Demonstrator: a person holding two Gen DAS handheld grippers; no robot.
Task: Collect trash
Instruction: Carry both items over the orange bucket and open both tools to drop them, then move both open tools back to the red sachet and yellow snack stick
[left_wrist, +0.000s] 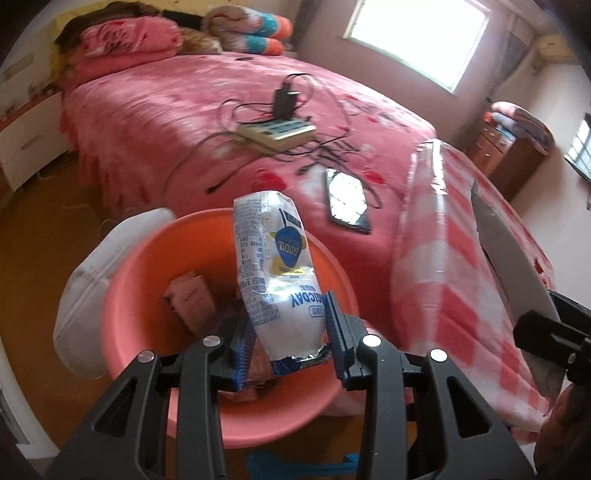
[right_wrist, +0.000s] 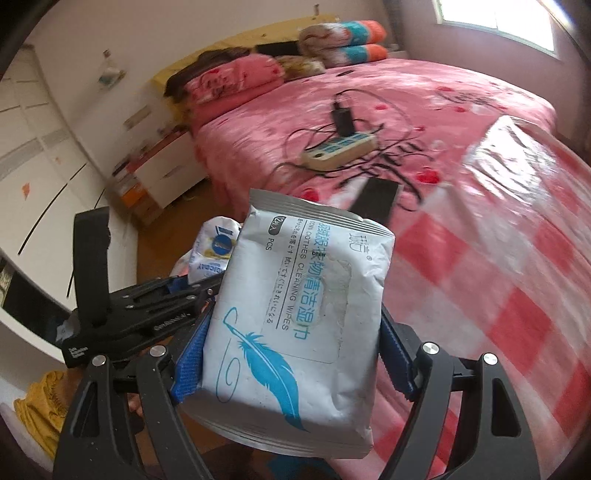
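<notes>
My left gripper is shut on a white and blue snack wrapper and holds it upright over an orange-pink bin beside the bed. The bin holds a pink packet and other scraps. My right gripper is shut on a white wet-wipes pack with a blue feather print, held above the bed's edge. The left gripper and its wrapper show at the left of the right wrist view. The right gripper's edge shows at the right of the left wrist view.
The pink bed carries a power strip with a charger and tangled cables, a phone, and a pink checked plastic-wrapped bundle. A white cushion leans by the bin. Pillows lie at the headboard. White drawers stand beside the bed.
</notes>
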